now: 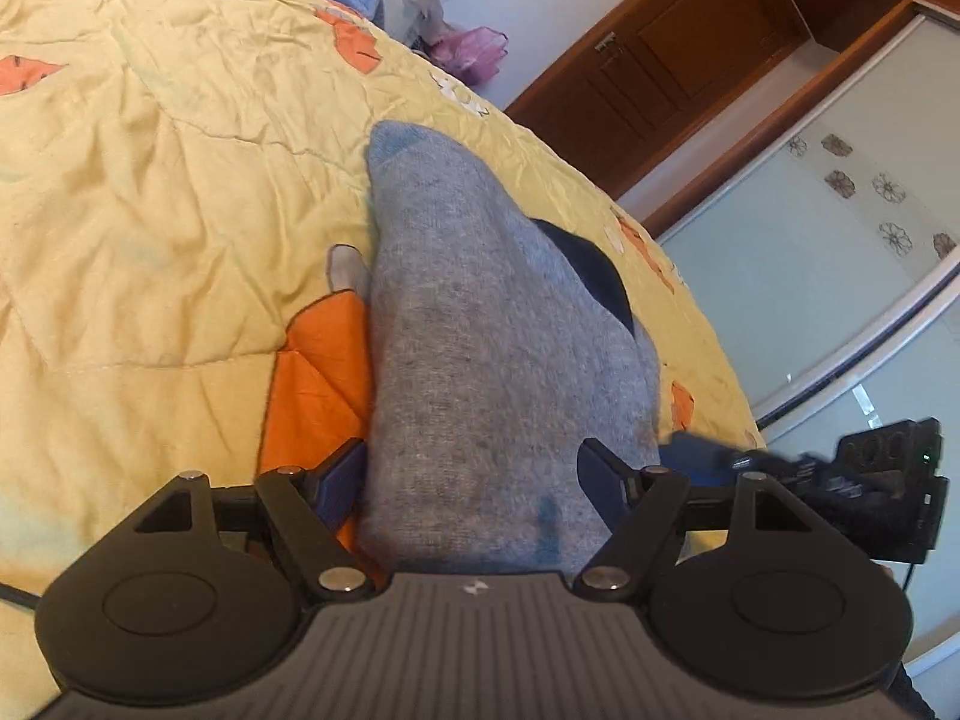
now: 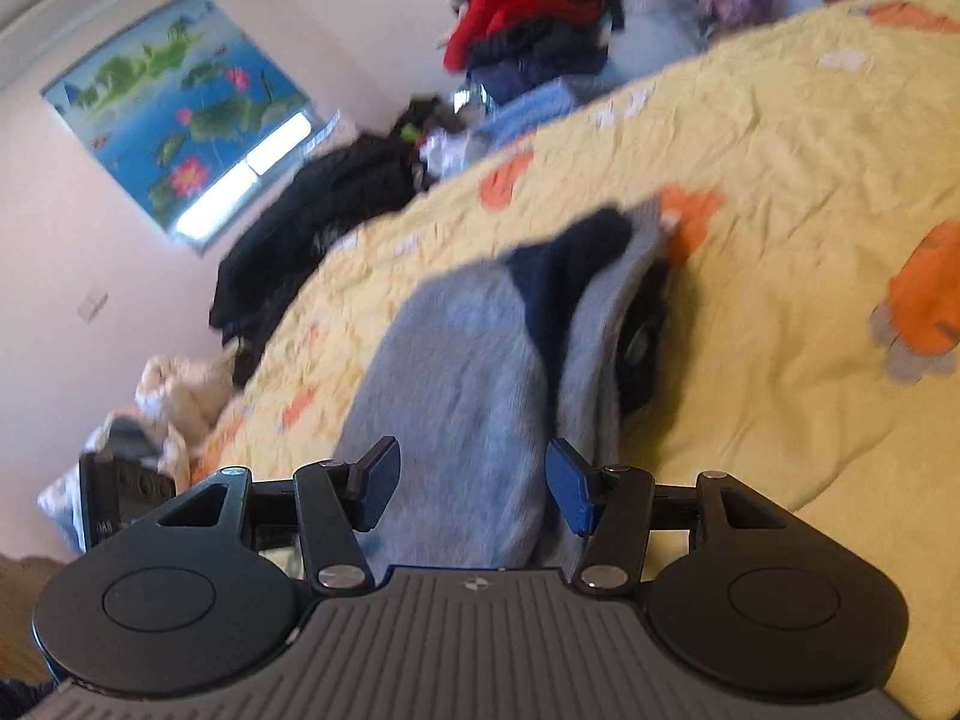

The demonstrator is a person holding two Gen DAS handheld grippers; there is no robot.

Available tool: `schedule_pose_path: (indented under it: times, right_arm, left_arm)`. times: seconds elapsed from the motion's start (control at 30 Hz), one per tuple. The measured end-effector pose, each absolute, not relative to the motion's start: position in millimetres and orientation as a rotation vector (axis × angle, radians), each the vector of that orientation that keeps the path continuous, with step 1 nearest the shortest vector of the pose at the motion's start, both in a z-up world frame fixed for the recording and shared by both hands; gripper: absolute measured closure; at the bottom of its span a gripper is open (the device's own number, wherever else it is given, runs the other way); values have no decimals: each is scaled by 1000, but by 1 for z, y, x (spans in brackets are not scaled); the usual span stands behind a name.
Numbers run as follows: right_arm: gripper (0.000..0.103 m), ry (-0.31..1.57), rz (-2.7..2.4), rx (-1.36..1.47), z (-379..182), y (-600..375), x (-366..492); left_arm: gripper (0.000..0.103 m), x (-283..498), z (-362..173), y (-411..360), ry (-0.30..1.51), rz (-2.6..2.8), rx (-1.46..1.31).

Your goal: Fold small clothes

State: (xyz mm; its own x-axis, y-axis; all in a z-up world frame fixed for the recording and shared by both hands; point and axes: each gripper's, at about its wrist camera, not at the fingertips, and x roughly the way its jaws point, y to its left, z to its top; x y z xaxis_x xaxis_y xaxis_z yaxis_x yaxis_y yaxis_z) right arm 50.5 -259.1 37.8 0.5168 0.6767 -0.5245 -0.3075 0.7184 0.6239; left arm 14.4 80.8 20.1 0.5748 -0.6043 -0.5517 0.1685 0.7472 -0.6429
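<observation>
From the left wrist, the grey sock [image 1: 480,330] lay stretched on the yellow quilt [image 1: 150,210], blue toe at the far end and a dark heel patch on its right side. The left gripper [image 1: 474,474] stood wide, jaws either side of the sock's near end; whether the pads touched the cloth was hard to tell. The right gripper [image 1: 870,480] showed at the right edge, blurred.

From the right wrist, the same sock [image 2: 456,372] ran away between the jaws of the right gripper [image 2: 474,483], which were parted with a clear gap to each pad. Beyond the quilt [image 2: 780,180], a heap of clothes [image 2: 528,12] sat by the far wall.
</observation>
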Motion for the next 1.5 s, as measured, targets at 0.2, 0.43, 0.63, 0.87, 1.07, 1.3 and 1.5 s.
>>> schedule_pose_path:
  times: [0.2, 0.43, 0.63, 0.87, 1.07, 1.3, 1.5]
  right_arm:
    - [88, 857, 579, 379, 38, -247, 36]
    - [65, 883, 596, 456, 35, -265, 39]
    - [41, 721, 555, 600, 74, -292, 81]
    - [41, 863, 398, 487, 48, -254, 179]
    - [88, 830, 409, 404, 44, -242, 201]
    - [72, 809, 341, 414, 42, -253, 193]
    - [54, 580, 354, 600, 76, -267, 116]
  left_arm:
    - [84, 14, 17, 75, 916, -438, -469]
    - [78, -7, 44, 62, 827, -402, -234]
    - [14, -43, 84, 34, 480, -355, 45]
    - [15, -10, 40, -25, 608, -456, 112]
    - [15, 3, 21, -26, 672, -464, 71]
    - [14, -3, 34, -21, 674, -453, 45]
    - [13, 20, 92, -7, 485, -406, 22]
